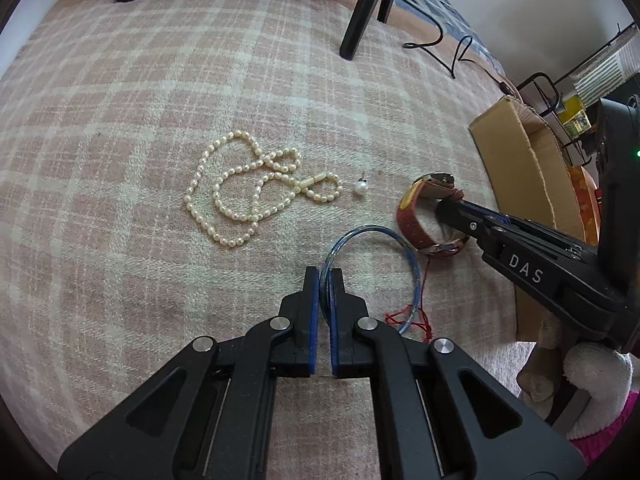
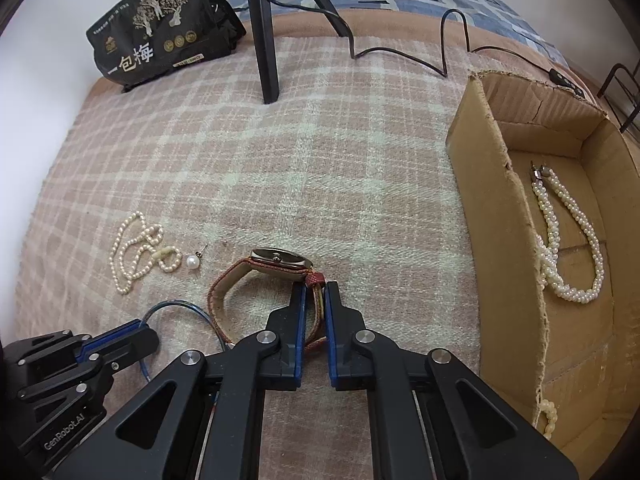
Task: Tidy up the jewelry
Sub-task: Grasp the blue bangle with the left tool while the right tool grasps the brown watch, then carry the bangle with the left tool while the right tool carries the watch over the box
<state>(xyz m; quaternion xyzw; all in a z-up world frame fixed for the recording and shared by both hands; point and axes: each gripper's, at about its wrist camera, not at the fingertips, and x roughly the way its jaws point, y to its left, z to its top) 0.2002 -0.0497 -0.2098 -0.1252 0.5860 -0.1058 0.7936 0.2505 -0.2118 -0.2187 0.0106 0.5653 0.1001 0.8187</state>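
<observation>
At centre-left, the pearl necklace [image 1: 244,192] and pearl earring [image 1: 361,189] are unsorted. My left gripper [image 1: 325,280] clamps the blue bangle [image 1: 376,276]; my right gripper [image 2: 315,292] pinches the watch [image 2: 276,276]. Far right, the cardboard box [image 2: 488,208] holds one twisted pearl strand [image 2: 568,240].

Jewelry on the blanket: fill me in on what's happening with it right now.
A person is sorting jewelry with two handheld grippers. The left gripper is shut on the blue bangle, and the right gripper is shut on the strap of the red watch; both pieces are low over the plaid blanket. A twisted pearl strand already lies in the cardboard box. A pearl necklace and a single pearl earring lie untouched on the blanket.
</observation>
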